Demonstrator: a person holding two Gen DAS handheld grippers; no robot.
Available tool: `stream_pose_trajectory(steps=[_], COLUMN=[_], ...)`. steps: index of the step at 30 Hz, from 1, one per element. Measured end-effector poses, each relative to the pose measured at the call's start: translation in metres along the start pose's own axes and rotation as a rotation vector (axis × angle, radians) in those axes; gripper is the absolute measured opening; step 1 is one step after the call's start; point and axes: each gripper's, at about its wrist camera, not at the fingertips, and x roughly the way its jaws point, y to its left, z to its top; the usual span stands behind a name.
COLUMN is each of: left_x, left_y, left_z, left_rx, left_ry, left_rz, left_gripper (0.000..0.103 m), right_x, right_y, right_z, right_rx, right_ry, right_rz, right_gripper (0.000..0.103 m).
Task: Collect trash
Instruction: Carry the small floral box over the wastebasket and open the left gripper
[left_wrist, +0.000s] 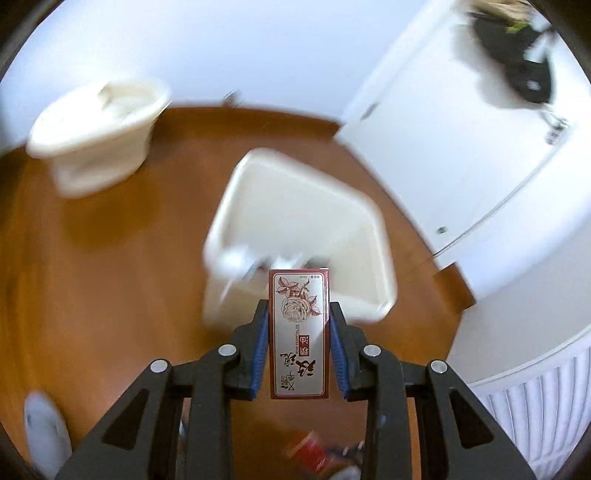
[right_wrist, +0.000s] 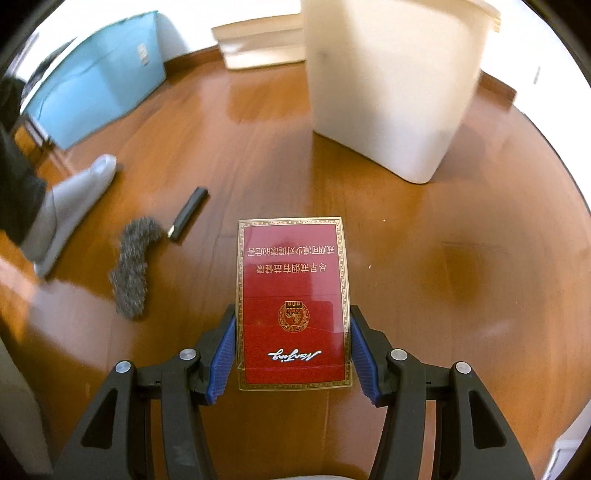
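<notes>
My left gripper (left_wrist: 298, 308) is shut on a narrow white box with a red rose print (left_wrist: 299, 332) and holds it above the near rim of an open cream trash bin (left_wrist: 295, 206), which has some white crumpled trash inside. My right gripper (right_wrist: 293, 314) is shut on a red and gold cigarette pack (right_wrist: 293, 302), held low over the wooden floor. The same cream bin (right_wrist: 391, 85) stands ahead and to the right of it.
A second cream bin (left_wrist: 99, 129) stands at the back left by the wall. On the floor in the right wrist view lie a steel-wool scrubber (right_wrist: 135, 262), a black lighter (right_wrist: 188, 212) and a grey-socked foot (right_wrist: 70, 206). A teal storage box (right_wrist: 99, 74) stands at the back left.
</notes>
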Motion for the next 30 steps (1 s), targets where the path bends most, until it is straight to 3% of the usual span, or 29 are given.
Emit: stream_pose_trajectory(steps=[2,5,9,14,18,21,23,30], left_x=[0.016,0.072,0.144,0.183,0.2,0.199,0.198,0.164], left_y=[-0.011,-0.019,-0.02,-0.015,-0.002,-0.004,-0.009,-0.015], left_z=[0.028,0.052,0.054,0.055,0.046,0.05,0.057,0.057], left_rx=[0.06,0.129,0.169,0.163,0.11,0.139,0.157,0.207], left_ry=[-0.016,0.081,0.229,0.277,0.371,0.34,0.323,0.244], left_rz=[0.015,0.042,0.139,0.203,0.249,0.271,0.265,0.228], left_gripper=[0.029,0.029,0.029,0.029,0.029,0.03,0.039,0.039], right_x=[0.001,0.007,0.01,0.012,0.016,0.016,0.017,0.018], right_y=[-0.005,-0.014,-0.026,-0.031,-0.033,-0.037,-0.039,-0.041], right_z=[0.003,0.005,0.005,0.001,-0.002,-0.004,-0.004,0.0], right_rx=[0.038,0.087,0.156,0.183,0.194,0.216,0.222,0.222], right_ry=[0.002,0.034,0.055,0.075,0.106,0.109,0.114,0.116], right_rz=[-0.004,-0.054,-0.1,-0.121,-0.143,-0.151,-0.152,-0.167], right_gripper=[0.058,0.058,0.058,0.058,0.058,0.058,0.058,0.058])
